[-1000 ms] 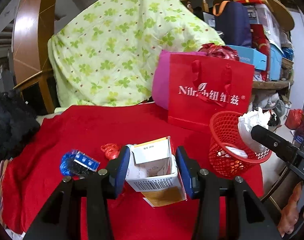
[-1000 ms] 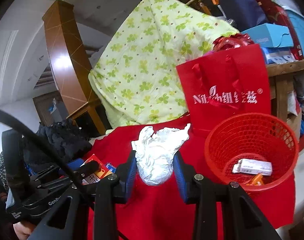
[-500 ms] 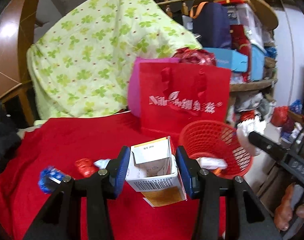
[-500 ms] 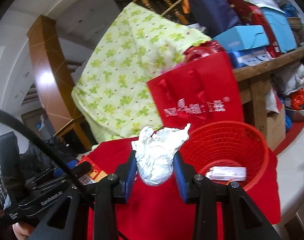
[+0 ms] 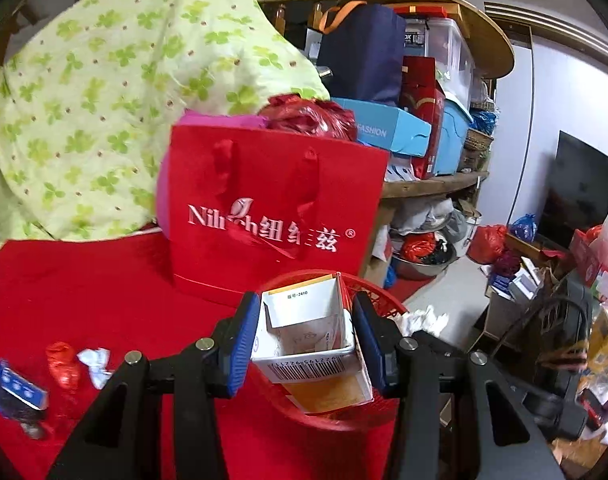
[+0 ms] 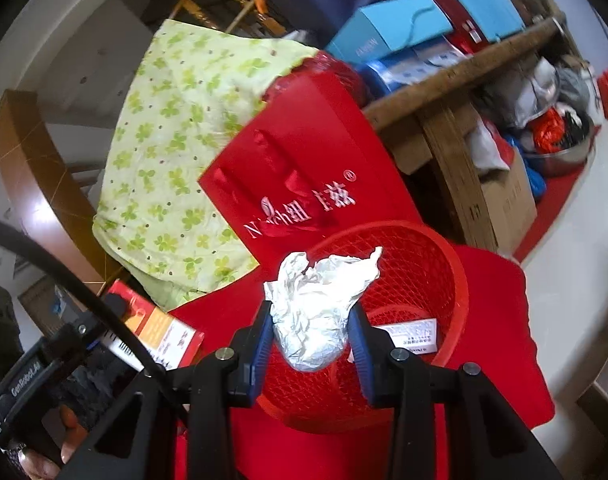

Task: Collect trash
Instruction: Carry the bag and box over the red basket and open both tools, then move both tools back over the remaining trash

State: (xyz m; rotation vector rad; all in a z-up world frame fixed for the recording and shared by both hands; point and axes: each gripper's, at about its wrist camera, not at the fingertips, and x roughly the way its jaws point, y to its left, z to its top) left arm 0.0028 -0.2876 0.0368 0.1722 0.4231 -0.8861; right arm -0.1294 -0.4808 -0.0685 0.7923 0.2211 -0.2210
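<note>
My left gripper is shut on an opened white and orange carton and holds it over the red mesh basket. My right gripper is shut on a crumpled white paper ball and holds it above the same basket, which has a white packet inside. The carton also shows in the right wrist view at the left. On the red cloth at the left lie a red wrapper, a white scrap and a blue packet.
A red gift bag stands just behind the basket, with a pink bag behind it. A green flowered quilt is piled at the back. Cluttered shelves stand at the right. The table edge drops to the floor on the right.
Both grippers have moved right toward the basket with their loads. The carton now hangs over the basket's rim, and the paper ball is above the basket's opening.
</note>
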